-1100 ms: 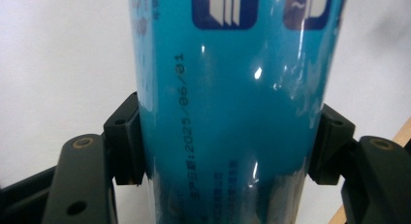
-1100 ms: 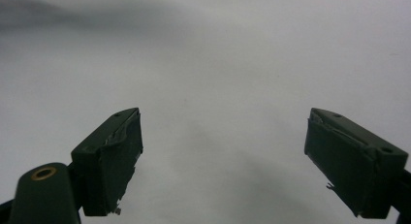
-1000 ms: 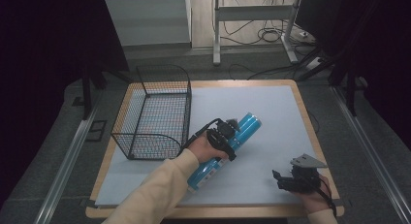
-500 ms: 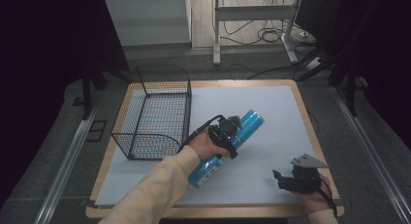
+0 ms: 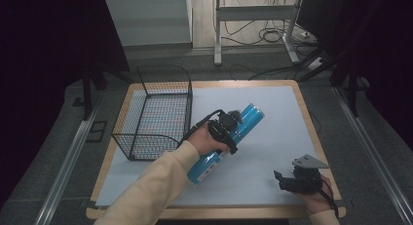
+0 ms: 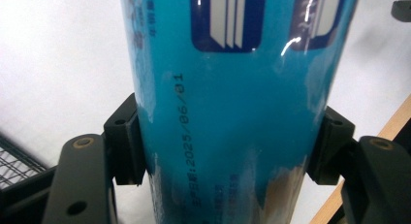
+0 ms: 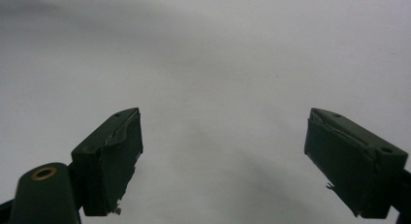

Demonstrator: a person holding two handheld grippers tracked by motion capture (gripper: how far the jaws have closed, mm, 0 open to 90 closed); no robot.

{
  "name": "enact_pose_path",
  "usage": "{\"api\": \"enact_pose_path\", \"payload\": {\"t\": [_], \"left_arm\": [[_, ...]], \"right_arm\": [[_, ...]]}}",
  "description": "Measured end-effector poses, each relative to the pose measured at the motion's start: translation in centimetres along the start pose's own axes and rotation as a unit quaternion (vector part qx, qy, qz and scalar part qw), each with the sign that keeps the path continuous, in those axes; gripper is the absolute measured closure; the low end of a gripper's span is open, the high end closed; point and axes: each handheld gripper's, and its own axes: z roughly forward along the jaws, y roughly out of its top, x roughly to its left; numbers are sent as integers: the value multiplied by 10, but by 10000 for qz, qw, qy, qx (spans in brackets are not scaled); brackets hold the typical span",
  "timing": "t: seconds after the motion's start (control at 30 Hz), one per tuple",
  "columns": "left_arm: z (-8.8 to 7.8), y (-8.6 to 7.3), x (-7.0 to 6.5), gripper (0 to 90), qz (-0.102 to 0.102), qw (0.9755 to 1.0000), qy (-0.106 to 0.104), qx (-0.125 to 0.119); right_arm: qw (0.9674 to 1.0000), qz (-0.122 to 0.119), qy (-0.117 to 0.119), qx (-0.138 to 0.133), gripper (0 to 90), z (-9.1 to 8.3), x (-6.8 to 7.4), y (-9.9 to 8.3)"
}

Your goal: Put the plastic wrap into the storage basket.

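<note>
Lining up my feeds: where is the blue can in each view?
High view: blue can at centre, tilted, left gripper clamped around its middle.
Left gripper view: blue can between both jaws.
Right gripper view: not in it.
Shared landmark: white mat.

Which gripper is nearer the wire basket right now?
Left. The left gripper is clamped on the blue canister just right of the wire basket; the right gripper sits open near the table's front right corner, much farther off.
</note>
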Motion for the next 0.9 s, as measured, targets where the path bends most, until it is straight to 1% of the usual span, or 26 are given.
{"api": "enact_pose_path", "payload": {"t": [0.23, 0.37, 0.5, 0.67, 0.8, 0.9], "left_arm": [[-8, 3, 3, 313, 12, 10000, 47, -33], [-11, 4, 6, 313, 4, 10000, 52, -71], [-13, 6, 9, 313, 4, 10000, 13, -83], [-16, 10, 12, 313, 6, 9999, 56, -99], [-26, 17, 17, 313, -19, 9998, 105, -168], [-30, 19, 20, 313, -49, 9997, 104, -223]], "right_arm": [[10000, -2, 8, -7, 139, 0, 0, 0], [10000, -2, 8, -9, 139, 0, 0, 0], [10000, -31, 13, -21, 139, 0, 0, 1], [10000, -7, 40, -16, 139, 0, 1, 1], [10000, -16, 68, -21, 139, 1, 1, 1], [10000, -31, 75, -13, 140, 1, 1, 1]]}}
